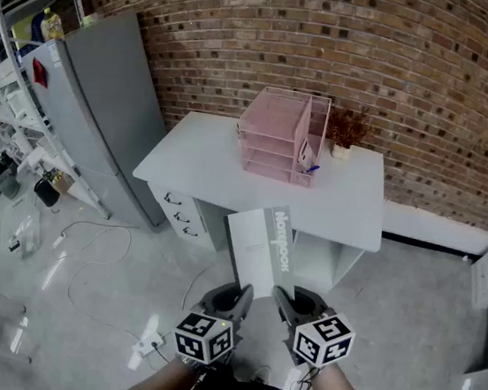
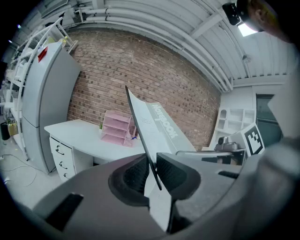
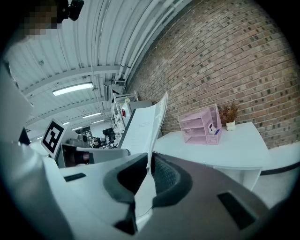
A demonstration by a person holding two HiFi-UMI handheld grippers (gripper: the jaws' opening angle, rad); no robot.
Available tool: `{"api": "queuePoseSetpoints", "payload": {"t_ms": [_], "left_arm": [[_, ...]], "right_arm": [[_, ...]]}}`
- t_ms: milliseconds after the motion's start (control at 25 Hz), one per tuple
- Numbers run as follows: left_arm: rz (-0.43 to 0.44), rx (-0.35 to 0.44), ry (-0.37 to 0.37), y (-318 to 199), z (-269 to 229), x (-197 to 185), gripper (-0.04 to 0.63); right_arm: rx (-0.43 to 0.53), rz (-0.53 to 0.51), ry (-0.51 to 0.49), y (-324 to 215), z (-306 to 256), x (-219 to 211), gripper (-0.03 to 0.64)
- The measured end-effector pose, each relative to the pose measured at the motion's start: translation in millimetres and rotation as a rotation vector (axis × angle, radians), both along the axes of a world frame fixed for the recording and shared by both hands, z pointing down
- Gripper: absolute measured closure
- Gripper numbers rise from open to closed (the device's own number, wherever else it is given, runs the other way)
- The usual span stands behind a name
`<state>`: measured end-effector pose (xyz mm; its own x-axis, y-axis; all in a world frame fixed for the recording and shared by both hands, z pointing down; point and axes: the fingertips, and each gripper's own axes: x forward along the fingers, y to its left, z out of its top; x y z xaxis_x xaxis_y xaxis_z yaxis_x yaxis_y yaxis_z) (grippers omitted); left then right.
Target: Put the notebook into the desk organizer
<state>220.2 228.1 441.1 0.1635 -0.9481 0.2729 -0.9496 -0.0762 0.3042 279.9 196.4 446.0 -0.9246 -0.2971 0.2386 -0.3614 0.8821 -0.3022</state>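
While left gripper (image 2: 151, 165) and right gripper (image 3: 149, 165) fingers (image 2: 174, 174) clench the notebook (image 1: 264, 246), a plant (image 1: 348, 128) flanks the desk organizer (image 1: 274, 136).

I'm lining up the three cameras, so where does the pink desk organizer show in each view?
Head view: the pink desk organizer stands upper centre on the white desk, by the brick wall.
Left gripper view: the organizer sits left of centre, just left of the notebook.
Right gripper view: the organizer sits right of centre, right of the notebook.
Shared landmark: the brick wall behind it.
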Motion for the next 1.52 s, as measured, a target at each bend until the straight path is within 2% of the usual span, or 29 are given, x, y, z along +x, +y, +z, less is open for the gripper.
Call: {"api": "queuePoseSetpoints", "payload": {"t_ms": [480, 880, 1240, 1520], "left_arm": [[0.002, 0.008, 0.005, 6, -4, -10, 0.545], [0.005, -0.025, 0.034, 2, 11, -29, 0.545], [0.039, -0.060, 0.082, -21, 39, -67, 0.545], [0.049, -0.062, 0.099, -41, 43, -122, 0.545]], "right_arm": [[-0.016, 0.005, -0.019, 6, -4, -8, 0.580], [-0.039, 0.005, 0.029, 3, 10, -27, 0.577], [-0.078, 0.039, 0.078, -19, 36, -65, 0.578], [-0.086, 0.051, 0.092, -38, 38, -120, 0.580]]}}
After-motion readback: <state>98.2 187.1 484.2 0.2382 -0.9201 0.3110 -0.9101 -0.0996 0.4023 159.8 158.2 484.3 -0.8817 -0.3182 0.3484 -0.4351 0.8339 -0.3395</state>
